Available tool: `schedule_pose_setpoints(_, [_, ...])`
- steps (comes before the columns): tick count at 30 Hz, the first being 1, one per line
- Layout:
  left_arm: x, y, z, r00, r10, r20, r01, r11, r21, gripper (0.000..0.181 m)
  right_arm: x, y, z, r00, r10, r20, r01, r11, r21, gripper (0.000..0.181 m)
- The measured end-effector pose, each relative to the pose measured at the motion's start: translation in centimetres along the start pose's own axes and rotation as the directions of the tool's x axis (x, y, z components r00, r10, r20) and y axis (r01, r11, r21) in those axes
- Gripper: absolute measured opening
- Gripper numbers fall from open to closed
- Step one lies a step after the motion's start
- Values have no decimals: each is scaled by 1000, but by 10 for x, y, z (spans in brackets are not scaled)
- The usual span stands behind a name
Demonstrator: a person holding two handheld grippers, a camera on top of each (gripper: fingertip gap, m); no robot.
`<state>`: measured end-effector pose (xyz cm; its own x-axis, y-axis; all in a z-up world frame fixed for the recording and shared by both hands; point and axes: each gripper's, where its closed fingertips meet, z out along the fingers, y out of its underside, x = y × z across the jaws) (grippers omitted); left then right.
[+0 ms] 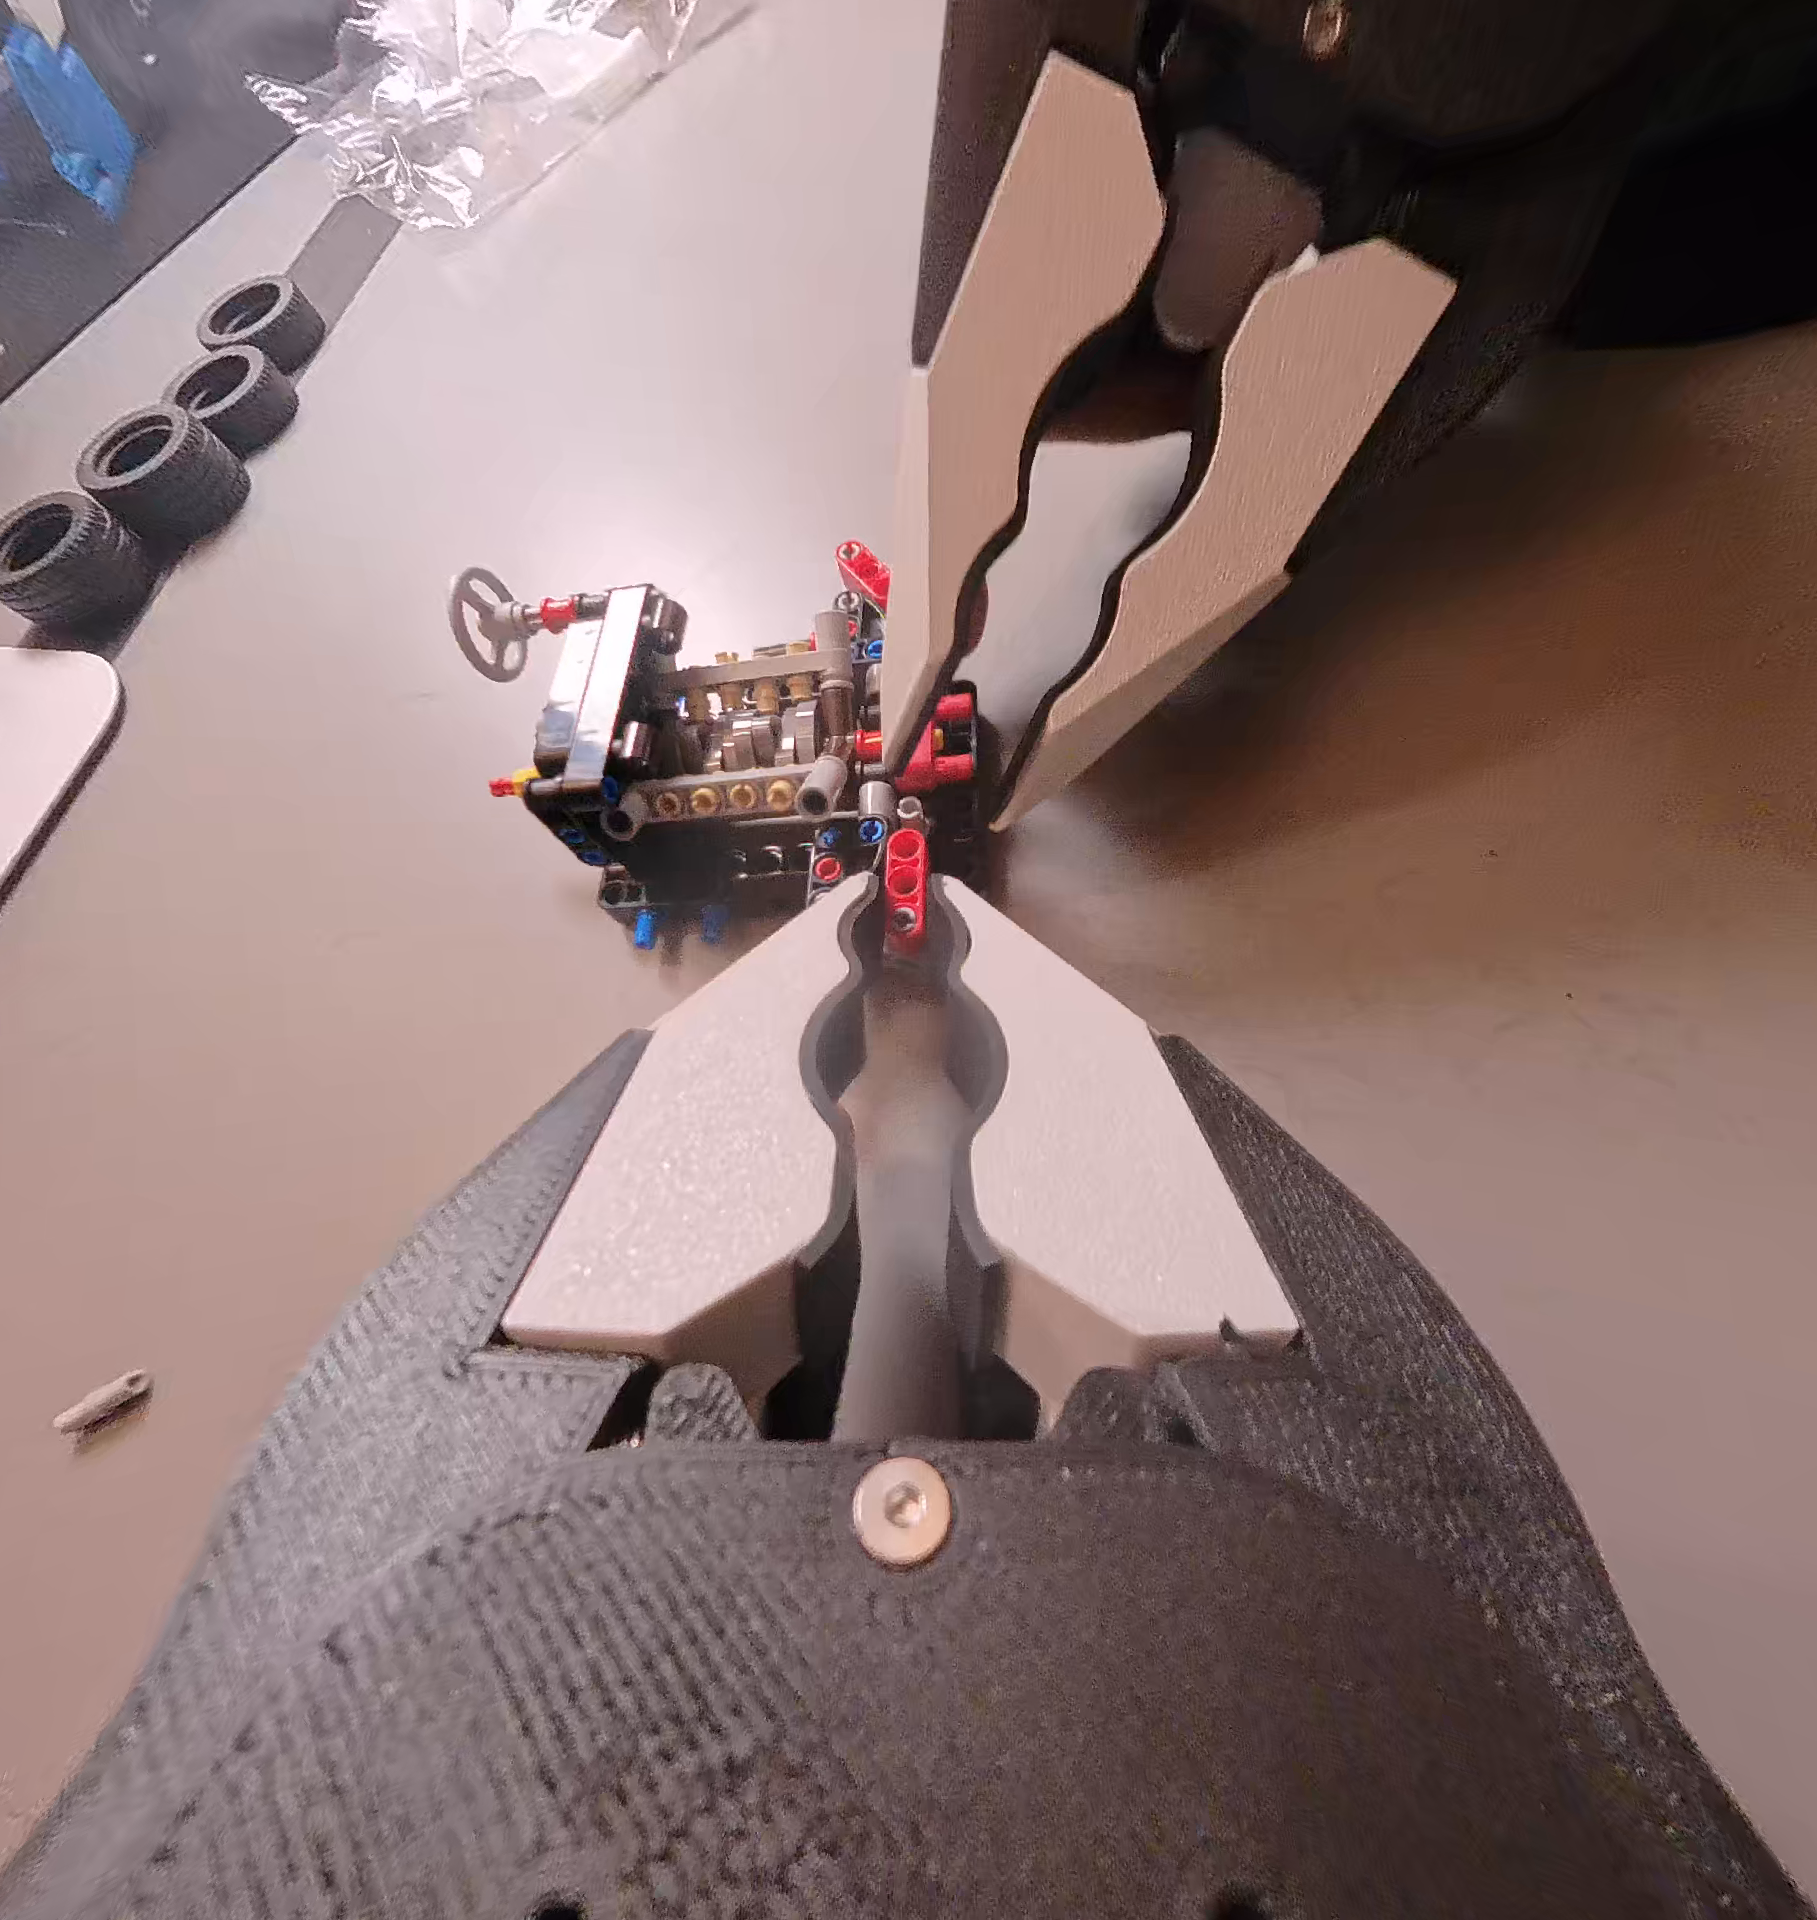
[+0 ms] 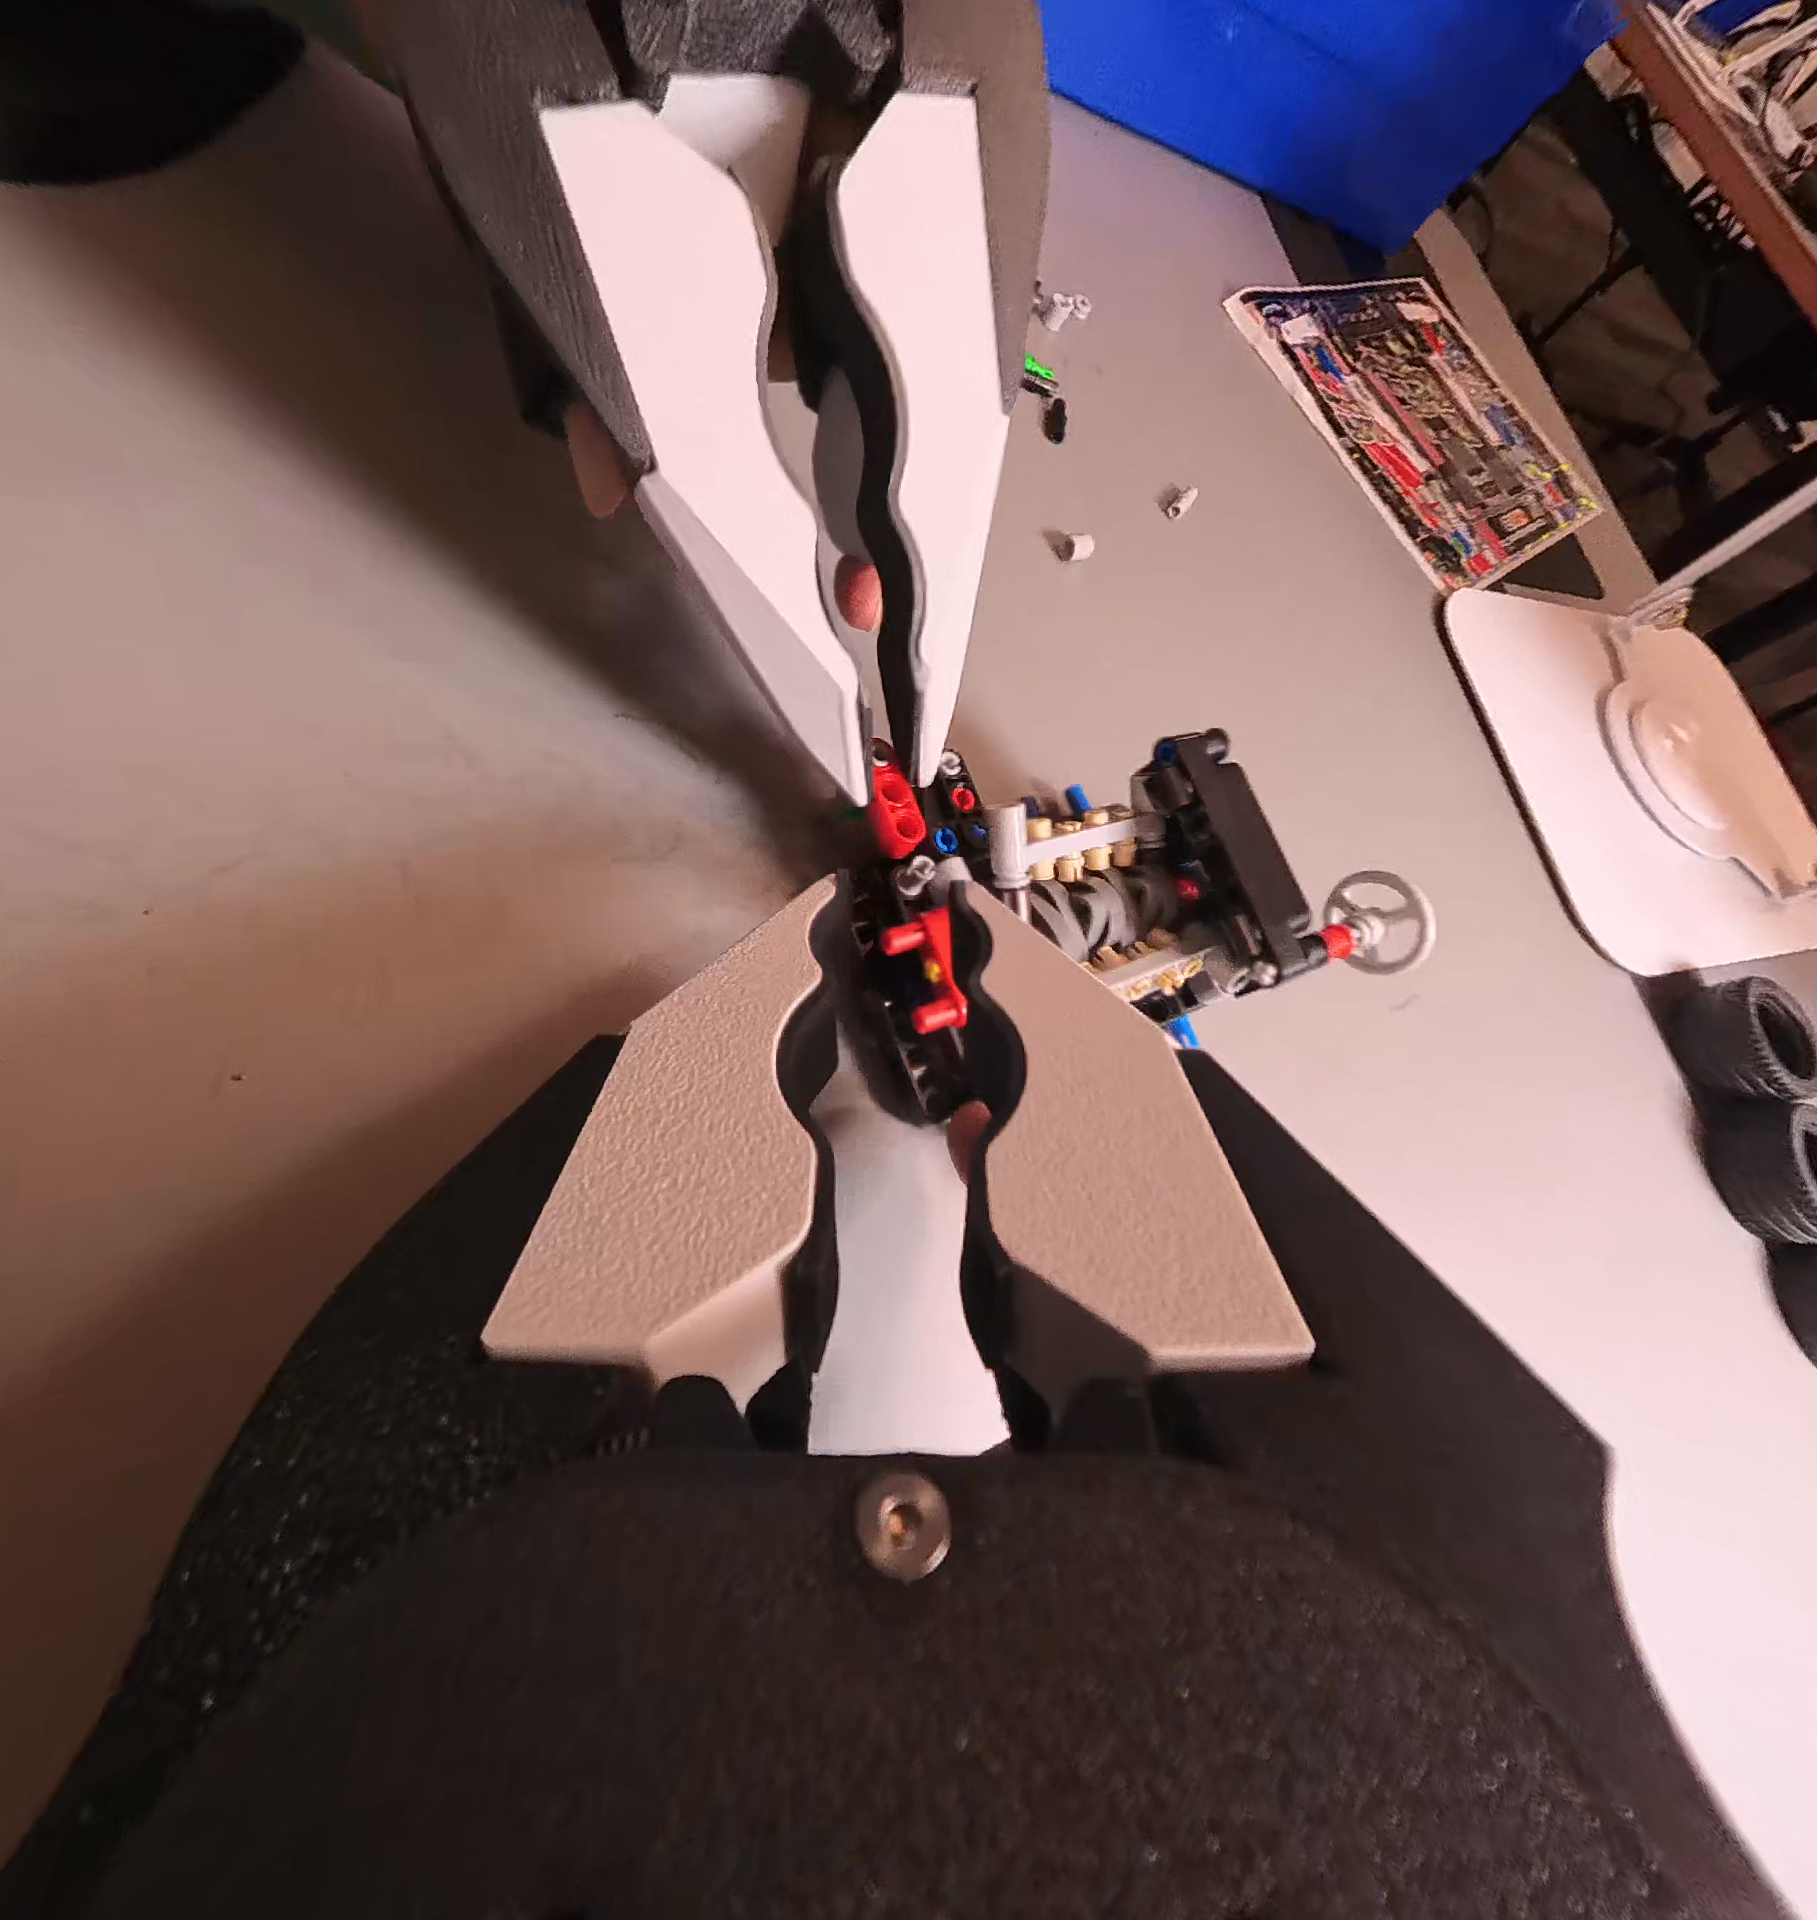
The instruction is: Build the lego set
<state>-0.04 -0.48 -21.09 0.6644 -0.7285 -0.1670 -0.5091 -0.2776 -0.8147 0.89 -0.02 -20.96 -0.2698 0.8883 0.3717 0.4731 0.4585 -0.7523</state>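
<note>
My left gripper point(image 1: 906, 881) is pinched on a short red beam point(image 1: 906, 878), its tips closed against the beam's sides right at the near corner of the lego assembly point(image 1: 717, 748). My right gripper point(image 2: 904, 904) comes in at the same end of the assembly from the opposite side, and its fingers are clamped around the black frame section with the red pins point(image 2: 925, 977) that sticks out there. In the left wrist view that gripper point(image 1: 945, 779) reaches down onto the assembly's right end beside the red parts.

The assembly sits on the grey tabletop point(image 1: 468, 1091), its grey steering wheel point(image 1: 490, 625) pointing away from both grippers. Beyond the steering wheel end, four black tyres point(image 1: 145, 457) stand in a row. Farther off past the tyres lies crumpled clear plastic point(image 1: 447, 114). In the right wrist view, the instruction booklet point(image 2: 1413, 426) lies beyond the assembly, with a few small grey connectors point(image 2: 1070, 545) loose between the two. A white tray point(image 2: 1610, 790) rests just past the steering wheel. One small grey pin point(image 1: 104, 1401) lies alone on the tabletop, well apart from the assembly.
</note>
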Motion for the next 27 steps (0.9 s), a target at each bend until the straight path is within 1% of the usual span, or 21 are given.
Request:
schedule_pose_setpoints(1, [0,0,0,1000,-19,-13,19,1000,8,5,-1,1,2,1000,0,1,0,1000,-5,16])
schedule_pose_setpoints(5, [-1,-1,-1,996,-79,-46,81,996,34,5,-2,1,6,1000,1,-6,-1,1000,2,12])
schedule_pose_setpoints(10, [-1,-4,-2,992,-110,-68,114,992,60,5,0,-1,8,1000,0,-29,0,1000,-7,7])
schedule_pose_setpoints(16, [-2,-5,-4,984,-151,-97,159,984,82,5,1,-3,9,999,-4,-45,4,1000,-4,7])
schedule_pose_setpoints(21, [1,-7,-8,966,-197,-168,216,971,103,5,0,-6,6,999,-4,-38,5,1000,14,7])
schedule_pose_setpoints(23, [4,-5,-9,966,-180,-188,200,975,93,5,-3,-5,6,999,-18,-28,18,1000,7,7])
schedule_pose_setpoints(27, [16,1,-8,970,-100,-220,116,991,61,5,-11,-2,7,998,-71,-1,71,997,-12,5])
